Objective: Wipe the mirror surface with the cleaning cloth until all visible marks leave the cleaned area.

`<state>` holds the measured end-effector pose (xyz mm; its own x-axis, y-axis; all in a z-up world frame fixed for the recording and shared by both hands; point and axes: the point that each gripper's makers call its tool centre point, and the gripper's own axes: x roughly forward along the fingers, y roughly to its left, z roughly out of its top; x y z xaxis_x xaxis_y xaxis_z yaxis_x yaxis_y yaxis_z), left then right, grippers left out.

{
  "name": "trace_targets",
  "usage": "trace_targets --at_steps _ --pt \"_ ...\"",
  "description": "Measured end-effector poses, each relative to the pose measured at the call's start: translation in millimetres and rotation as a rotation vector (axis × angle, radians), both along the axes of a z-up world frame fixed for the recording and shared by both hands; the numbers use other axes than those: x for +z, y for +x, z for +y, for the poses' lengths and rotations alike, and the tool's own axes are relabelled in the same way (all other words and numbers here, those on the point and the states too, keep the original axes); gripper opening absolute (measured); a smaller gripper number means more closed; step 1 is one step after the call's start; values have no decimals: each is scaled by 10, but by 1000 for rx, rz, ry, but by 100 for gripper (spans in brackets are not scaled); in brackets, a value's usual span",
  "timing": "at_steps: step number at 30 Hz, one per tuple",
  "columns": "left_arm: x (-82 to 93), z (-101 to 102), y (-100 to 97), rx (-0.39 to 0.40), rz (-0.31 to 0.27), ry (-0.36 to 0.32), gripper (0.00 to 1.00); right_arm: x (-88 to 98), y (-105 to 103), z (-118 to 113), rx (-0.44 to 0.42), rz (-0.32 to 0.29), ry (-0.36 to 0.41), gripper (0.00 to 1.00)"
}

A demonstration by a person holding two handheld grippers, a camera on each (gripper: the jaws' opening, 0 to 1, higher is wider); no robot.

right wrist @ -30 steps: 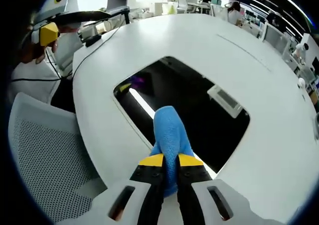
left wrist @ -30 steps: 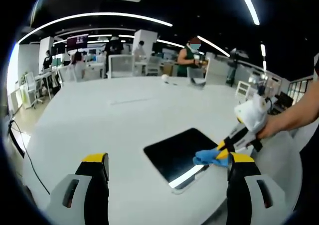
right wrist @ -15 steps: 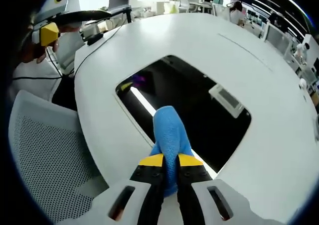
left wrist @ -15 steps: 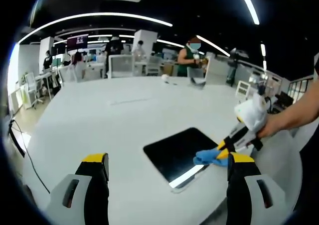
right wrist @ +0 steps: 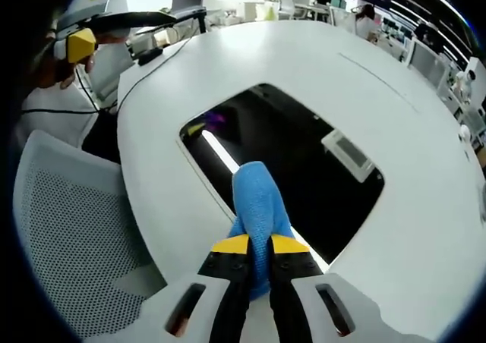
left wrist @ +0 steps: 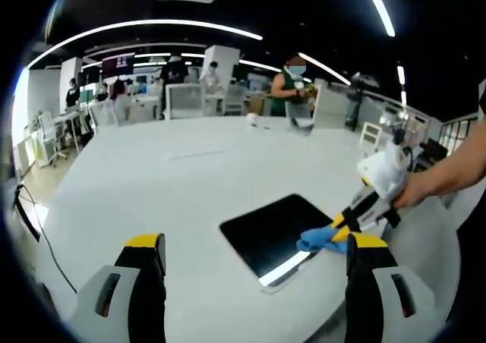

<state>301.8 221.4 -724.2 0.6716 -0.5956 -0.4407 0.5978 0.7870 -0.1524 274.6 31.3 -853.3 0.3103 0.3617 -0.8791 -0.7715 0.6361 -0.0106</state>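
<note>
Left gripper view first: the left gripper (left wrist: 254,244) with its yellow-tipped black jaws is held above the big round white table (left wrist: 167,184), jaws spread wide with nothing between them. Past the jaws, the flat dark rectangular mirror (left wrist: 273,229) lies on the tabletop toward the right, reflecting a bright strip of ceiling light along its near edge. The right gripper (left wrist: 348,225) comes in from the right, held by a person's hand (left wrist: 410,195), and it presses the bright blue cleaning cloth (left wrist: 317,240) down on the near right corner of the mirror. Further back there are white office chairs (left wrist: 182,100) at the far edge of the table and a standing person in a green top (left wrist: 292,89).

Right gripper view: the right gripper (right wrist: 259,246) has its jaws pinched tight on the blue cloth (right wrist: 260,206), which sticks out forward and lies on the mirror (right wrist: 288,161) right at its near edge, over that bright reflected light strip. The mirror's glass shows a dark ceiling with an air vent panel in it. At the left is a grey mesh chair back (right wrist: 68,229), close against the table rim (right wrist: 144,199), and the left gripper's yellow tip (right wrist: 80,45) shows up in the top left corner.
</note>
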Motion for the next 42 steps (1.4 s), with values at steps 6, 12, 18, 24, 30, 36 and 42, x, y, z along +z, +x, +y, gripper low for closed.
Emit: trace_targets --at_steps 6,12,18,24,30,36,42 --pt "3 -2 -6 3 -1 2 100 3 -6 -47 15 8 -4 3" --pt "7 -17 -6 8 -2 1 100 0 3 -163 10 20 -12 3" --pt "5 -39 -19 12 -1 0 100 -3 0 -242 12 25 -21 3" --pt "12 -71 -29 11 -1 -2 100 1 -1 -306 11 31 -24 3" --pt "9 -63 -41 14 -1 1 100 3 -1 -371 10 32 -29 3" --pt "1 -60 -50 16 1 2 100 -1 2 -396 29 32 -43 3" --pt "2 -76 -44 16 0 -1 100 -4 26 -414 30 32 -49 3"
